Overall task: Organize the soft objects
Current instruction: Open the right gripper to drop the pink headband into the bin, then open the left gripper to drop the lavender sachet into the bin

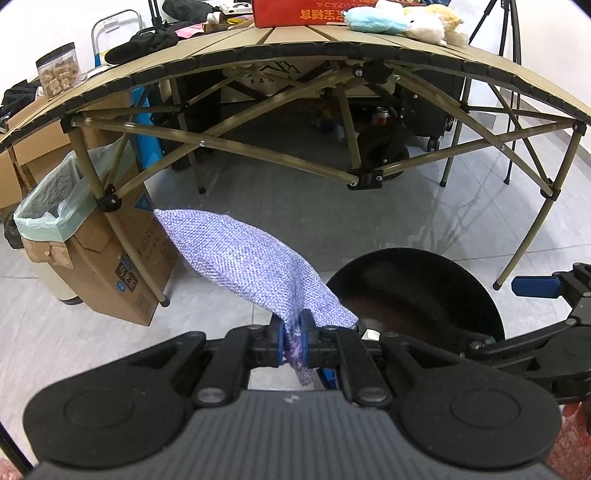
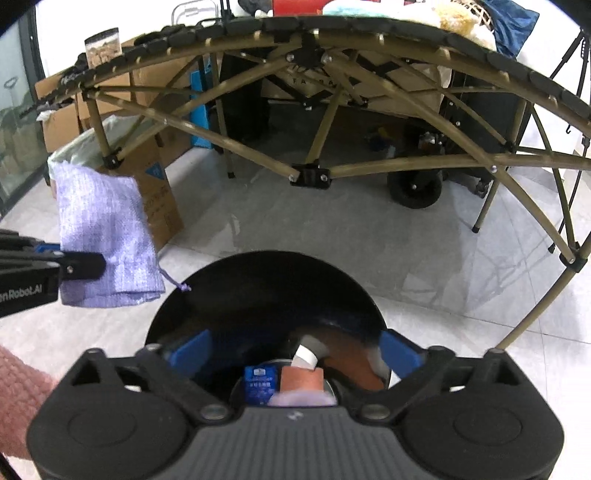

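One purple pouch we pinch in our left hand-held gripper, its long axis stretching forward and left above the floor, just left of the black bowl, over which our right hand-held gripper stands spread and empty.

A folding slatted table is standing on a grey tiled floor. It is carrying a red box, a blue plush, 2 pale plush toys, black cloth and a clear jar. A cardboard box is sitting on the floor.
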Available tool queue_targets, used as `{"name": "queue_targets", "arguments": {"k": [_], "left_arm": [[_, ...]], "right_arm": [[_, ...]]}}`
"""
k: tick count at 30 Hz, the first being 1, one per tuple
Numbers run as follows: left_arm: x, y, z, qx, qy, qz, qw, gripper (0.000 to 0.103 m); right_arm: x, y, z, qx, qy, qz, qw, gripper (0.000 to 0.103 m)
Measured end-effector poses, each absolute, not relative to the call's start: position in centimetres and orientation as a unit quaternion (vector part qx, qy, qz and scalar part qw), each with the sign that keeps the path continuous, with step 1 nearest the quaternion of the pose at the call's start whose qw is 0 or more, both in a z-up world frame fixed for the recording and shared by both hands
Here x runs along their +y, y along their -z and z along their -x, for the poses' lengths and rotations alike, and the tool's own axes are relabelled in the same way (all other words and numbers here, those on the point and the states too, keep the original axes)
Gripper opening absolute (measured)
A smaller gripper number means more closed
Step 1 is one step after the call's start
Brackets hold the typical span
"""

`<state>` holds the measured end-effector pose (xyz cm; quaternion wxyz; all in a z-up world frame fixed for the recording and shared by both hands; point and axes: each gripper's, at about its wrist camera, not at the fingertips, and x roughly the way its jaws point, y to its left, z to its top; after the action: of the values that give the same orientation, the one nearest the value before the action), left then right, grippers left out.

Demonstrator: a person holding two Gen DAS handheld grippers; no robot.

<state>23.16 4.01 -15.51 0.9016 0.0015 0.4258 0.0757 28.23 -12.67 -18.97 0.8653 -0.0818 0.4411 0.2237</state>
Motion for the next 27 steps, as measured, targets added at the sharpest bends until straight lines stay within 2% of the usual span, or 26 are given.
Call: {"name": "queue_targets", "arguments": {"k": [13,27], "left_arm": [[3.8,15.5,-23.4,0.435,-0.065,0.013,0.898,0.009],[-1.4,15.1,-23.8,0.432,-0.005,-0.015,0.902,0.009]], "right_arm": [[-13.4,18.8,-28.1,0.459,-0.217,0.083,0.857,0.103],[-20.3,17.7,-27.2,0.475,-0.158,0.005,0.866,0.103]]}}
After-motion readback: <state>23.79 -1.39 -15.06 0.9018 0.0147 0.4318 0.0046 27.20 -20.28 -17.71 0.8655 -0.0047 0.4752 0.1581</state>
